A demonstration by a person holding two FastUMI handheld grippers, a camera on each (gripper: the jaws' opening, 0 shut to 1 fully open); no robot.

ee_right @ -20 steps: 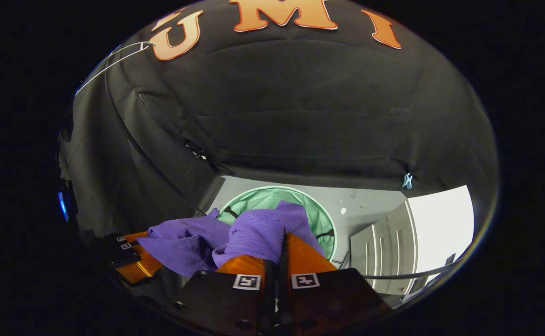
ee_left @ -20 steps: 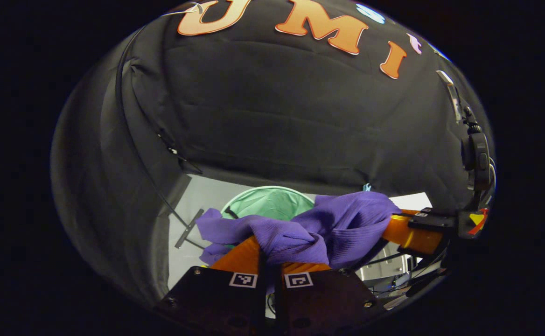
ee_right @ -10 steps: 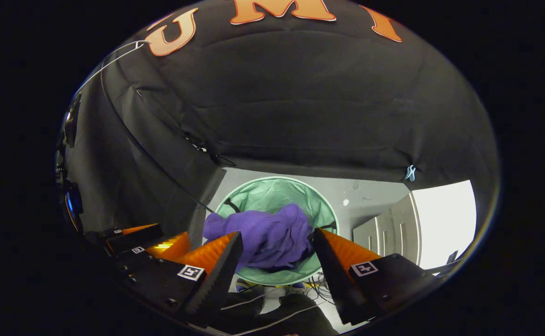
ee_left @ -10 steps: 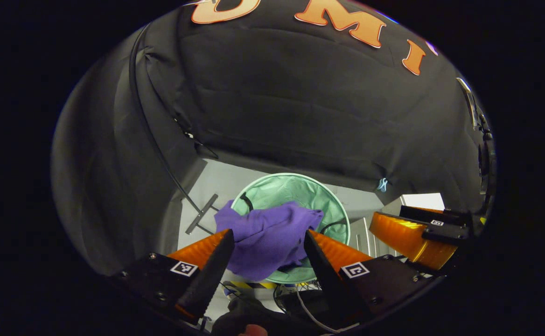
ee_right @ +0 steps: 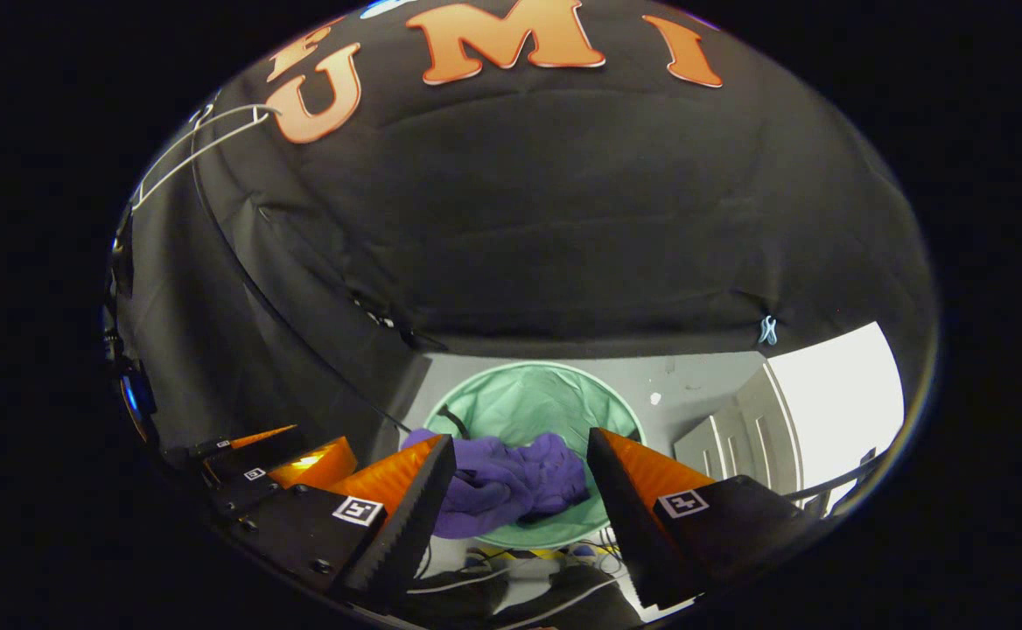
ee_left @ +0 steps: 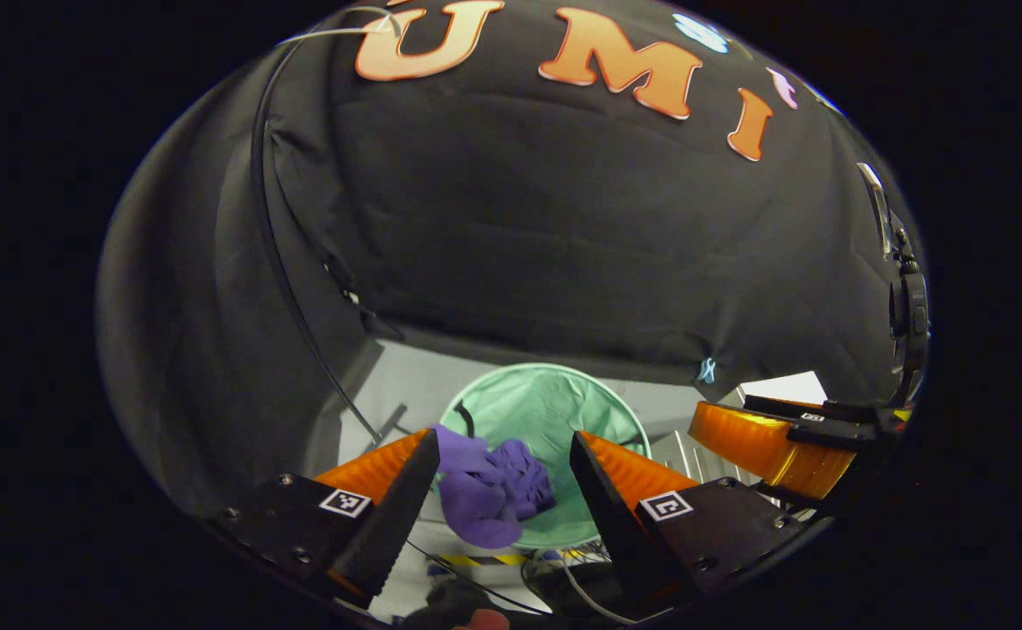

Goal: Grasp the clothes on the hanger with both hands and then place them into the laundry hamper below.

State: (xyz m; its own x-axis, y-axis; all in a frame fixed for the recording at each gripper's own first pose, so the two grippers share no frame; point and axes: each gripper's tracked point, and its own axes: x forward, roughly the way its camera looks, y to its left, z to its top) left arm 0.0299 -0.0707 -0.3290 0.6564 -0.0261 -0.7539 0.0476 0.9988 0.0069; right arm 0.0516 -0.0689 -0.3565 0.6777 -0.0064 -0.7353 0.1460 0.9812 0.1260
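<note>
Clothes first: we see the purple garment (ee_left: 493, 490) lying crumpled in the green laundry hamper (ee_left: 555, 407) on the floor below us, and neither pair of tongs has hold of it

Starting from our left gripper (ee_left: 502, 503), its two black, saw-toothed fingers (ee_left: 397, 516) stand spread wide with nothing between them but the drop down to the hamper. Their outer faces are a glossy orange plastic, wedge-shaped, and the black blocks behind carry small square printed markers. Our right gripper (ee_right: 520, 507) is likewise parted and empty, its serrated fingers (ee_right: 415, 512) framing the same heap. From the left gripper view we also catch the right gripper off to the side, its orange shell catching the light

Further out, the clothes (ee_right: 511, 486) look like a soft ribbed knit, bunched into rounded folds and slumped toward the near side of the hamper (ee_right: 555, 394); part of the fabric seems to lie over or against the near rim, though we cannot tell whether it hangs outside. The hamper reads as a thin mint-green fabric cylinder with a pale round rim, sagging and wrinkled inside, with a dark strap on its left side. It stands on a pale grey floor (ee_right: 695, 385), with loose cables at the near edge

We judge the placing step as good as done: the drop is made. What we think remains is to draw both grippers back and clear, perhaps after checking that no sleeve trails over the rim
</note>
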